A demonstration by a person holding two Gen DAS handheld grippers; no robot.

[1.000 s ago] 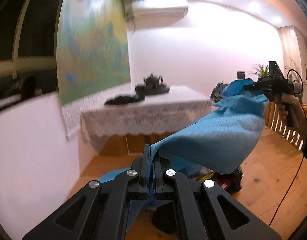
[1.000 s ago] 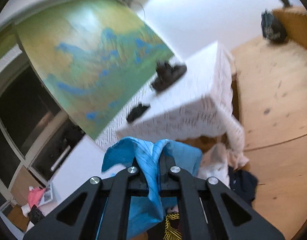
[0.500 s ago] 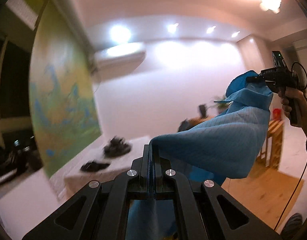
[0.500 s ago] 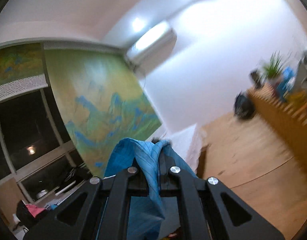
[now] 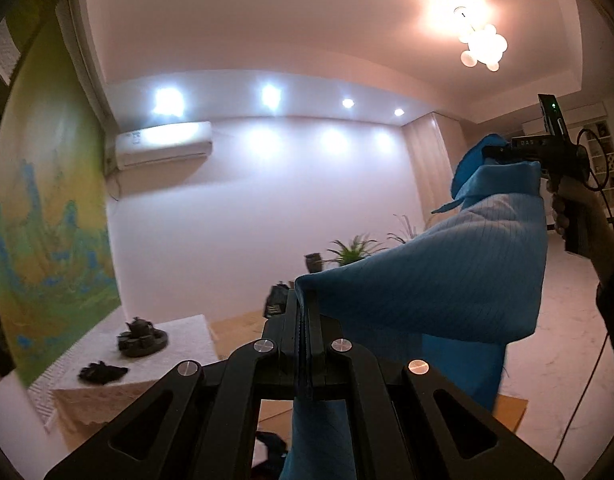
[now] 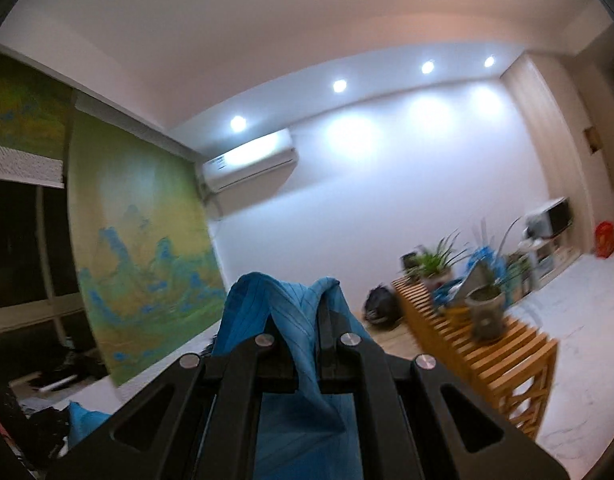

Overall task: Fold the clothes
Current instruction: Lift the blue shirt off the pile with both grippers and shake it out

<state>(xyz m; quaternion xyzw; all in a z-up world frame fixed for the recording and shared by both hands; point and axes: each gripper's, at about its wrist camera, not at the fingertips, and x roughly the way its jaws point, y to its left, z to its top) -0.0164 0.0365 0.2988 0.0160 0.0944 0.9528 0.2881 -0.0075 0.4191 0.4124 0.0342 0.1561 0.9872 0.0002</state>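
Two hand-held grippers clench one blue garment, held up in the air between them. The left hand-held gripper has its jaws pressed together on a pinched edge of the cloth, which hangs below it and spreads toward 2 o'clock. There, in the left wrist view, the right hand-held gripper grips another bunched part, carried by a hand with a cable trailing down. In the right wrist view the same gripper bites a fold that rises ahead of its fingers (thin dark stripes show on the fabric). At 8 o'clock in the left view stands a table with a lace cloth, bearing a dark tea set.
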